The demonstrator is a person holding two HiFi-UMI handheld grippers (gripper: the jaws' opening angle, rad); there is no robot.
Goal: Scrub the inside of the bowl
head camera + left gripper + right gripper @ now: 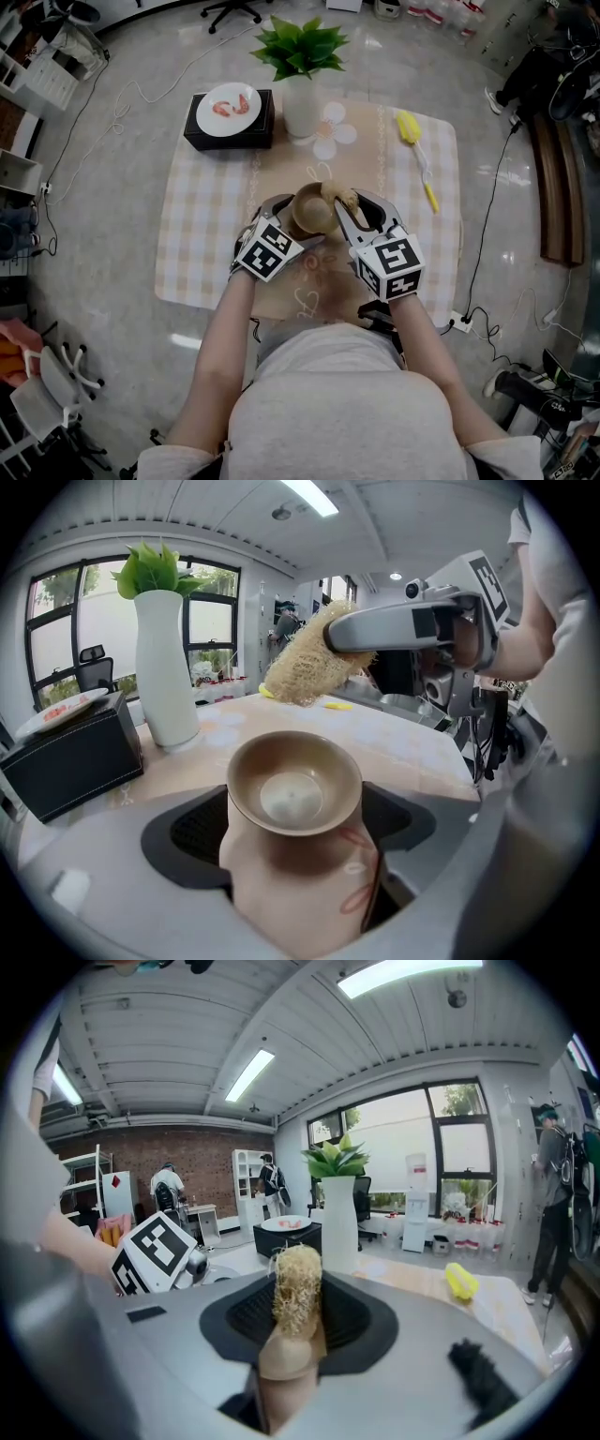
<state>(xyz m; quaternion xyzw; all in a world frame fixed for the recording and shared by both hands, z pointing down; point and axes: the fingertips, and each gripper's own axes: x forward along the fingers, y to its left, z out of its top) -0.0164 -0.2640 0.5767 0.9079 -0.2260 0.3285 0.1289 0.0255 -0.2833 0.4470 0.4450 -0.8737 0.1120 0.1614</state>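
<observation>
My left claw (295, 829) is spread wide and pinches the bowl (294, 785) by its pale outer sides, one pad on each flank. The bowl is lifted above the table, brown hollow facing up, and looks empty. To its right, my right claw (298, 1335) is pressed onto the stub end of a straw-coloured scrubber (305, 667). The fibrous tip pokes out past the jaws and hangs just beyond the bowl's far rim, not touching the inside.

I judge the scrubbing itself has not begun. To do it well I should hold the bowl firm and tip its mouth a little toward the right claw. Then I lower the scrubber tip to the flat centre and circle outward up the wall to the rim. Pressure should be moderate, because a hard push could twist the bowl out of the pads.

Below is a small table under a checked cloth (202, 234). At its far left stands a black box (230, 139) carrying a white plate (230, 108) with pink food. Next comes a white vase (300, 111) of green leaves. A yellow brush (410, 128) lies at the far right. The room has a glossy grey floor with trailing cables, large windows, a brick wall and distant people.
</observation>
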